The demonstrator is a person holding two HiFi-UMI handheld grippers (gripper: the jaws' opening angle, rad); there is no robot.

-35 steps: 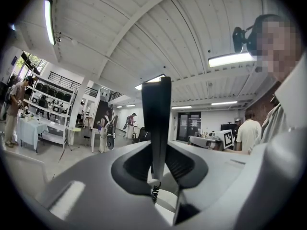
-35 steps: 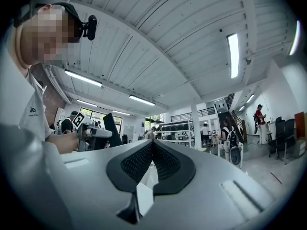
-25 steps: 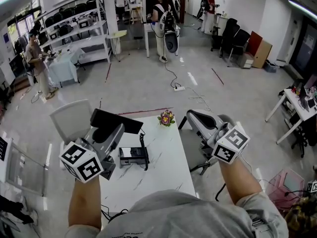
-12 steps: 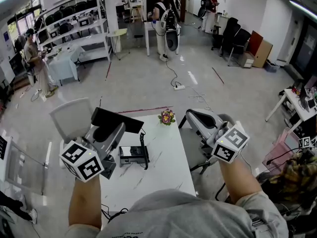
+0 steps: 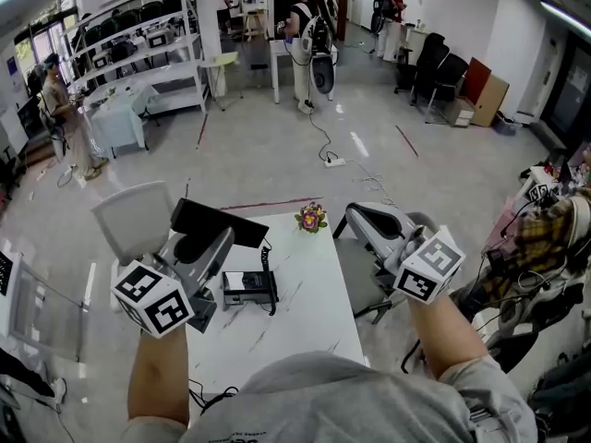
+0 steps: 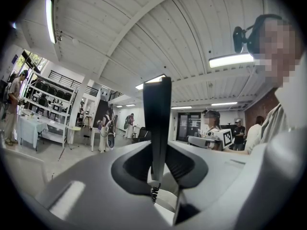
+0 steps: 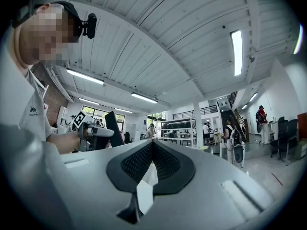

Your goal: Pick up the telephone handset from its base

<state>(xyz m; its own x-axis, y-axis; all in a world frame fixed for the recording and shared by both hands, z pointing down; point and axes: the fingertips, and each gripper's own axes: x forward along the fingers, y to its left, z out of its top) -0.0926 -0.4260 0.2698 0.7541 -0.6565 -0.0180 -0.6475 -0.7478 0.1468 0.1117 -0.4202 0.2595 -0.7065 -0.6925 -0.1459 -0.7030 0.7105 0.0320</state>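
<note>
1. The left gripper is held out level over the left part of the white desk. Its marker cube is nearest the person.
2. Its fingers are closed most of the way, with only a narrow gap between them. That gap is filled by the black telephone handset, which both pads press on.
3. In the left gripper view the handset stands as an upright dark bar between the pads and reaches well above them.
4. The handset is off its base and up in the air. In the head view it lies crossways to the gripper, just beyond the base.
5. The base sits flat on the desk near the left edge, with its cradle bare.
6. A black coiled cord runs down from the right end of the handset, past the right side of the base, to the desk. In the left gripper view a short piece of it hangs below the pads.
7. The right gripper is held beside the right edge of the desk, over a grey chair, well apart from the phone.
8. Its fingers are pressed together at the tips and hold nothing.
9. A small pot of flowers stands at the far edge of the desk, between the two grippers.
</note>
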